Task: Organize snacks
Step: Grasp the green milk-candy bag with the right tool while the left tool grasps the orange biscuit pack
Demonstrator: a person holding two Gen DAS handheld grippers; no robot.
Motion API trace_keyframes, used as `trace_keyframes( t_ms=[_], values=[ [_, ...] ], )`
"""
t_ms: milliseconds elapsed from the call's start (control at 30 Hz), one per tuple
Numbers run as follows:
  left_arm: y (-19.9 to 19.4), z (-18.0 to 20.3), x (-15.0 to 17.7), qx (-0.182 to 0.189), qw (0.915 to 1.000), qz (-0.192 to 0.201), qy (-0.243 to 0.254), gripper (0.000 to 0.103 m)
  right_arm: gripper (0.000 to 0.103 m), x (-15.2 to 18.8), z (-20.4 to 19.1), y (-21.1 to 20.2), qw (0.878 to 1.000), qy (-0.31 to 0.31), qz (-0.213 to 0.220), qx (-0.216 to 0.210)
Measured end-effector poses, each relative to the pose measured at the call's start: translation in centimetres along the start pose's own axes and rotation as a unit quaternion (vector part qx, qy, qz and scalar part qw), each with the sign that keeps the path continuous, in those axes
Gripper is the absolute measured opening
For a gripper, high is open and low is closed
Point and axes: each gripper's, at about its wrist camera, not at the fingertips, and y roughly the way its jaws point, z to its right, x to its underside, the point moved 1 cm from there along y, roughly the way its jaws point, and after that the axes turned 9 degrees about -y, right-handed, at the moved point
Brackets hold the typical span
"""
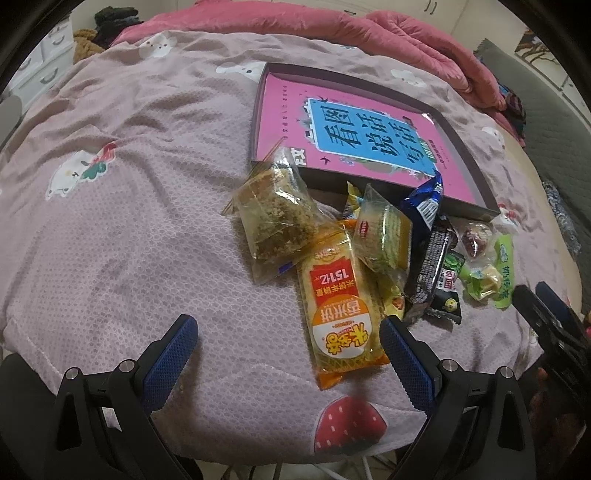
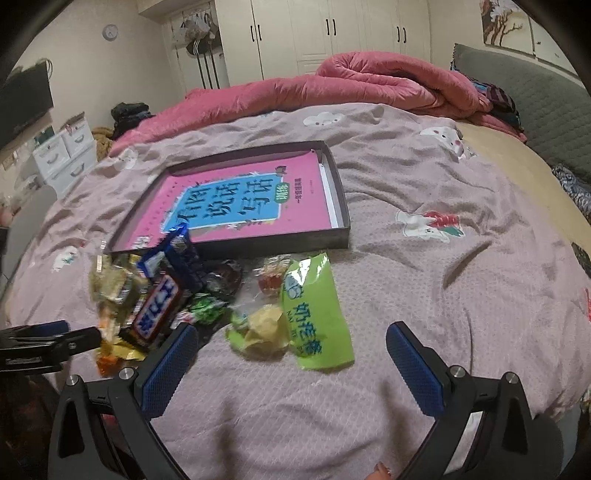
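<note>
A heap of wrapped snacks lies on the bed in front of a shallow dark box (image 1: 476, 162) (image 2: 341, 195) that holds a pink book (image 1: 332, 122) (image 2: 258, 199). In the left wrist view an orange rice-cracker pack (image 1: 341, 314) lies nearest, with a clear bag of brown cake (image 1: 273, 214) behind it. My left gripper (image 1: 288, 343) is open, its right finger beside the orange pack. My right gripper (image 2: 291, 350) is open over a green pack (image 2: 317, 314) and a yellow-green candy (image 2: 262, 328). A dark chocolate bar (image 2: 157, 310) and a blue wrapper (image 2: 177, 254) lie at its left.
The bed has a pinkish-grey cartoon sheet (image 1: 129, 221) (image 2: 424, 295). A rolled pink quilt (image 2: 369, 81) lies at the far side, a grey padded headboard (image 2: 535, 99) at the right. White drawers (image 2: 66, 151) and wardrobes (image 2: 325, 33) stand beyond the bed.
</note>
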Motion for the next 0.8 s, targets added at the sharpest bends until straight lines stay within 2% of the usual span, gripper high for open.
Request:
trace_keyframes(
  t_ms=[167,333,367,433,567,633,800],
  values=[
    [0.8,-0.1,-0.1,-0.001,0.9999,-0.009,-0.004,0.099,0.103,0.0,-0.1,2.3,1.000,-0.002,-0.031,-0.001],
    [1.4,0.0,-0.3,0.014,0.9998,-0.010,-0.007,0.098,0.101,0.0,-0.1,3.6,0.999,-0.005,-0.046,-0.002],
    [1.5,0.1,-0.3,0.016,0.9998,-0.011,-0.007,0.098,0.097,0.1,-0.2,3.8,0.999,-0.005,-0.048,-0.004],
    [1.6,0.1,-0.4,0.021,0.9997,-0.010,-0.010,0.096,0.080,0.2,-0.3,4.3,0.998,-0.008,-0.054,-0.006],
    [2.1,0.3,-0.7,0.026,0.9994,-0.014,-0.017,0.090,0.068,0.3,-0.9,4.3,0.998,-0.025,-0.052,-0.019],
    [2.1,0.5,-0.7,0.027,0.9994,-0.015,-0.015,0.082,0.056,0.3,-1.3,4.2,0.998,-0.035,-0.047,-0.030],
    [2.5,0.9,-0.8,0.030,0.9993,-0.020,-0.011,0.072,0.034,0.2,-1.6,3.9,0.997,-0.040,-0.040,-0.053]
  ],
)
